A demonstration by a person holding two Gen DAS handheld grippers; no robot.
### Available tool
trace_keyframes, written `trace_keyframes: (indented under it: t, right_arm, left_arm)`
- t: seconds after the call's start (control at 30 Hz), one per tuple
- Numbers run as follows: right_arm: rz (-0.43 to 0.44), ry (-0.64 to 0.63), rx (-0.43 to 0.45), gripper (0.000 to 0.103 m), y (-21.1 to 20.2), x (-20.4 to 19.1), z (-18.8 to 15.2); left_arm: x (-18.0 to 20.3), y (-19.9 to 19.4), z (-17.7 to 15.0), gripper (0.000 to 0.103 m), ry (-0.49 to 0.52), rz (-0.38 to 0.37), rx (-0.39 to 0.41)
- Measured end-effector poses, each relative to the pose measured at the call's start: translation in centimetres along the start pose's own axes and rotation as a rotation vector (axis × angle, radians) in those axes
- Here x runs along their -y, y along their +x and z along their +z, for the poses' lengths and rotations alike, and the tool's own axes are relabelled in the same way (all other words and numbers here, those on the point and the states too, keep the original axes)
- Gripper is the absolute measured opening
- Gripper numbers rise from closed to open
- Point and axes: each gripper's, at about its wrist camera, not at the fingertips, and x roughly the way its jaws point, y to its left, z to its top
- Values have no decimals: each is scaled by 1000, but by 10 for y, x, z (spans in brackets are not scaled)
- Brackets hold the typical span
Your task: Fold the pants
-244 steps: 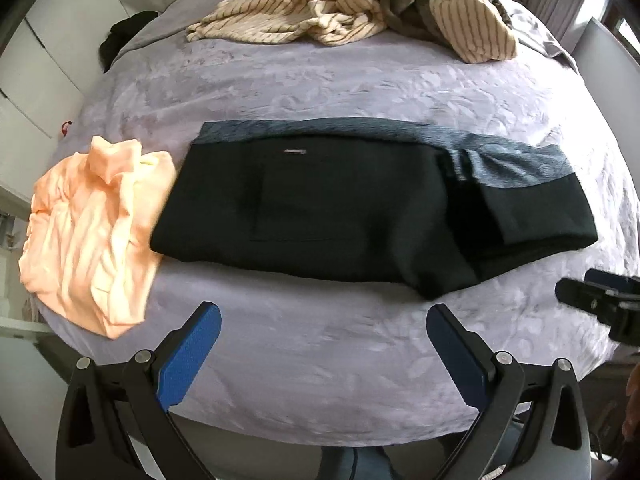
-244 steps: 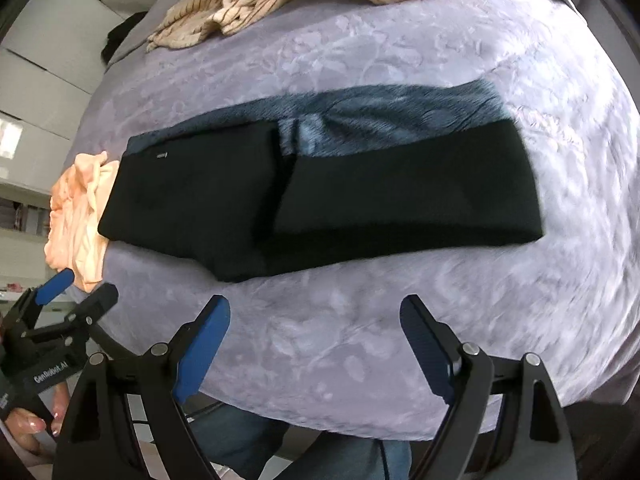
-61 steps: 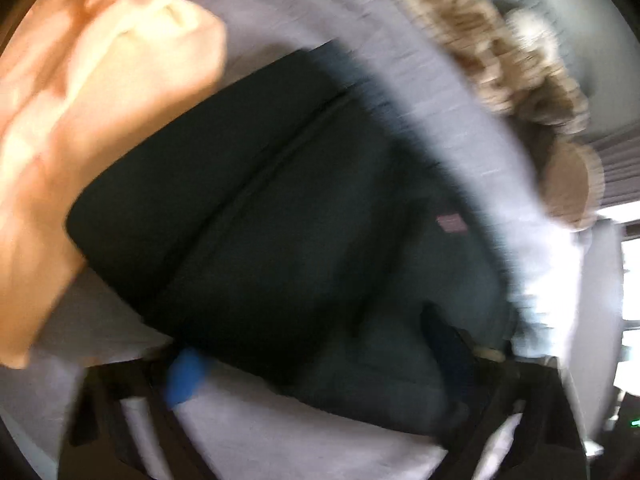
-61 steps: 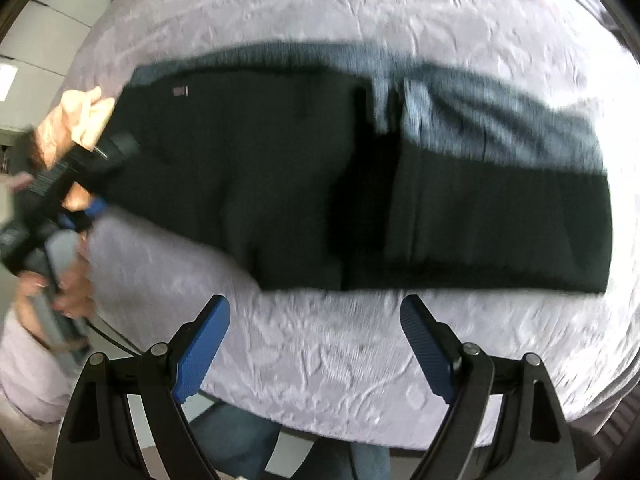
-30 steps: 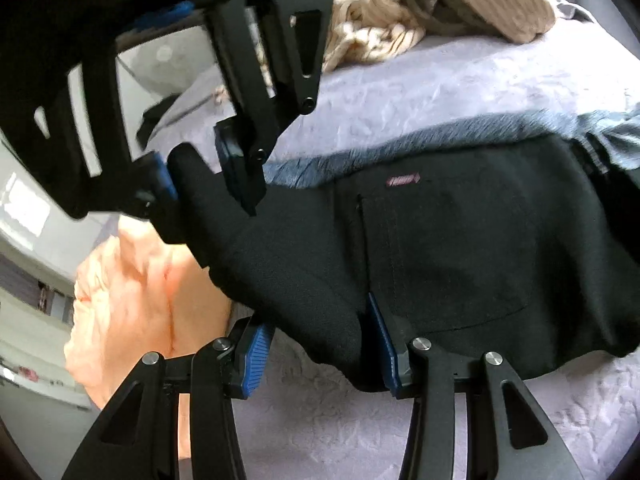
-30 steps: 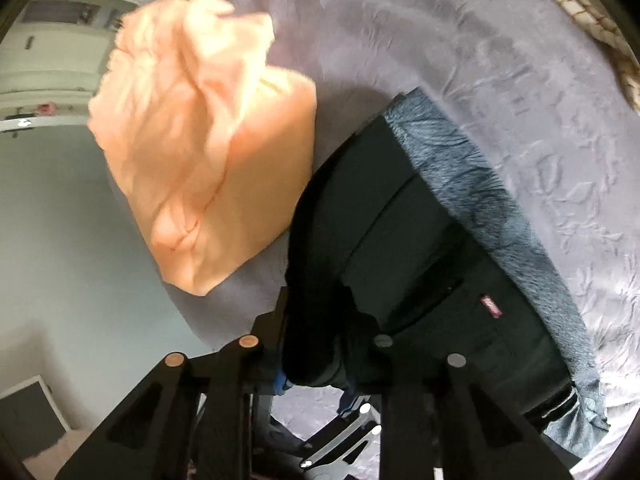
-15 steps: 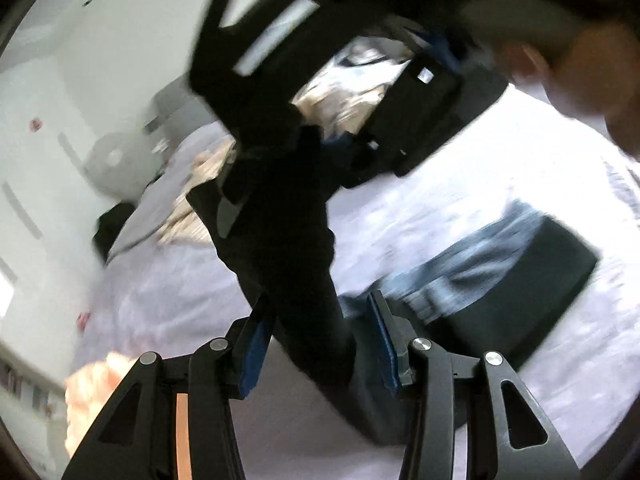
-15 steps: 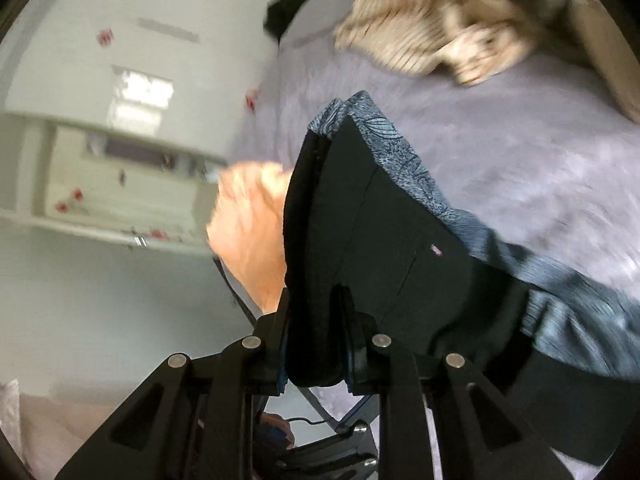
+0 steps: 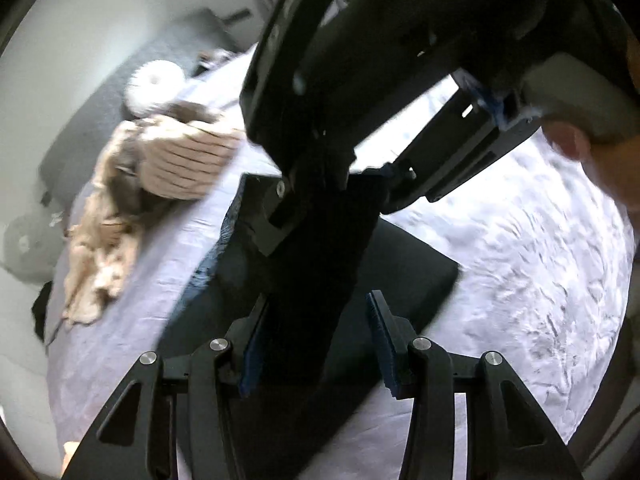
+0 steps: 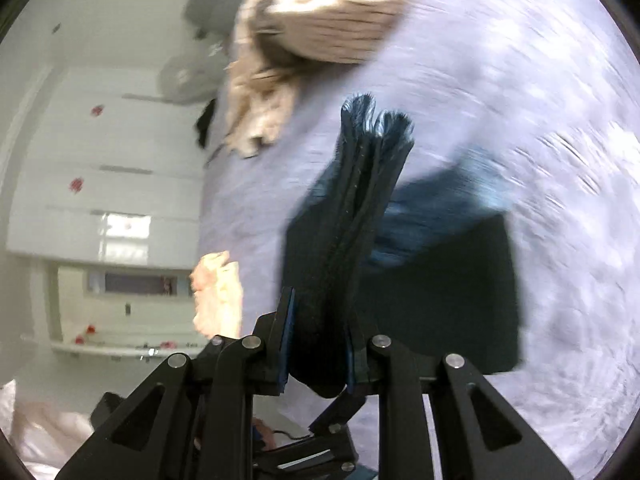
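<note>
Lilac-grey bed (image 9: pixel 540 280), bearing black pants (image 9: pixel 416 276), a beige striped heap (image 9: pixel 176 160), seemingly an orange garment (image 10: pixel 218 292).

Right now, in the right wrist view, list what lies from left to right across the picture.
White cupboards → orange garment → right gripper clamped on the lifted black pants → bare lilac bedspread.

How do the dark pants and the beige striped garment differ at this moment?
The dark pants are clamped at one end by the right gripper and the left gripper and lifted off the bed; the beige striped garment is untouched. The pants' lower part lies flat and folded; the beige garment is a crumpled heap. Both rest on the bed.
</note>
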Motion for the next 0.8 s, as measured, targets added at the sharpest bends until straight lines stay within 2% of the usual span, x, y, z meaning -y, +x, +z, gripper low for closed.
trace_keyframes:
  t: [0.13,0.2,0.23,0.27,0.3,0.4,0.47,0.5,0.57,0.63,0.8]
  right_arm:
    - [-74,54,-27,22,16,48,-8]
    - [-58,100,-17,22,18,64,-13]
    - [-49,108,-13,22,18,67,-16]
    - [-48,108,-6,22,17,67,-17]
    - [-58,101,-1,22,17,66,-18]
    - [-119,70,6,22,20,52,-19]
    - [-166,37,12,23,21,43,-22]
    - [-180,29,15,23,20,45,-24]
    - [-203,31,29,23,25,45,-27]
    - [-203,62,49,24,26,50,-29]
    - [-271,50,77,32,22,40,-36]
  left_arm:
    - [21,19,-6,47,30,-35,-37]
    - [26,18,-7,51,41,-41,-41]
    - [26,16,-9,56,50,-48,-44]
    - [26,13,-9,67,49,-55,-51]
    - [22,7,-10,71,37,-60,-52]
    - [3,-9,-19,71,-7,-83,-46]
    - [-18,-15,-28,72,-63,-100,-75]
    - [-29,-17,-34,82,-108,-113,-102]
    - [-54,-17,-46,90,-224,-136,-166]
    - [-78,-13,-60,90,-328,-145,-232]
    - [-113,-7,-87,90,-464,-98,-346]
